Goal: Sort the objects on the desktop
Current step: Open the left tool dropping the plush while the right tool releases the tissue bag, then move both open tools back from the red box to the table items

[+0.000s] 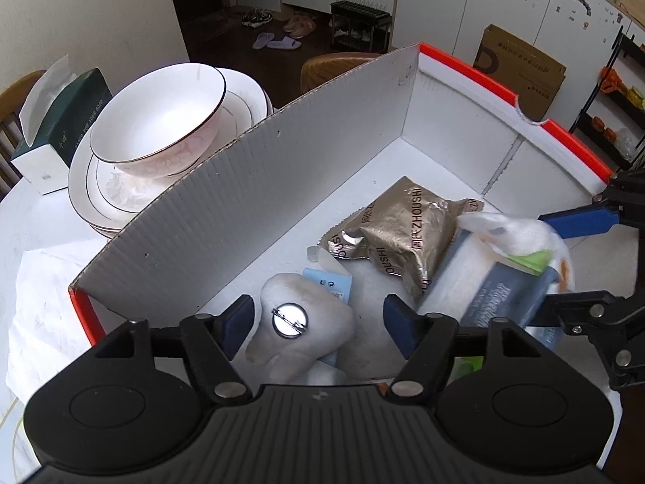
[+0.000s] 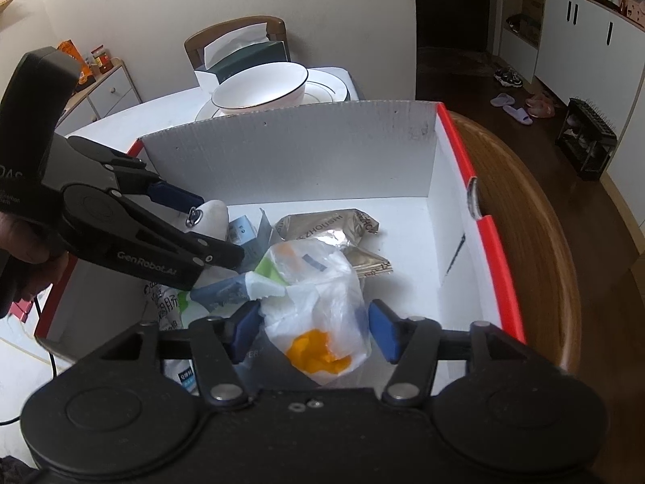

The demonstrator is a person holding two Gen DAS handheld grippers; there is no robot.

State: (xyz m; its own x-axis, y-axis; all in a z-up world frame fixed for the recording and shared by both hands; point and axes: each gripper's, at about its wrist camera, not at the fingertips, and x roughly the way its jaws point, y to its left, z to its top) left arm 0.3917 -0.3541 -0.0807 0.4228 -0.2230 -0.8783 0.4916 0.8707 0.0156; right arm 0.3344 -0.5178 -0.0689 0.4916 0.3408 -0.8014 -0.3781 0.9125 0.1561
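Both grippers hang over the white cardboard box (image 1: 282,169) on the tabletop (image 1: 24,218): the left gripper (image 1: 318,328) stands open around a white plush toy (image 1: 298,334) without pressing it. Beside it, the right gripper (image 2: 310,332) is open too, its pads flanking a clear plastic bag (image 2: 318,302) holding something orange. Behind them in the box lies a gold foil packet (image 1: 399,238).

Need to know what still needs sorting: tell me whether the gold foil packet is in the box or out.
In. The gold foil packet lies on the floor of the red-edged box, inside its walls, beside a plastic bag.
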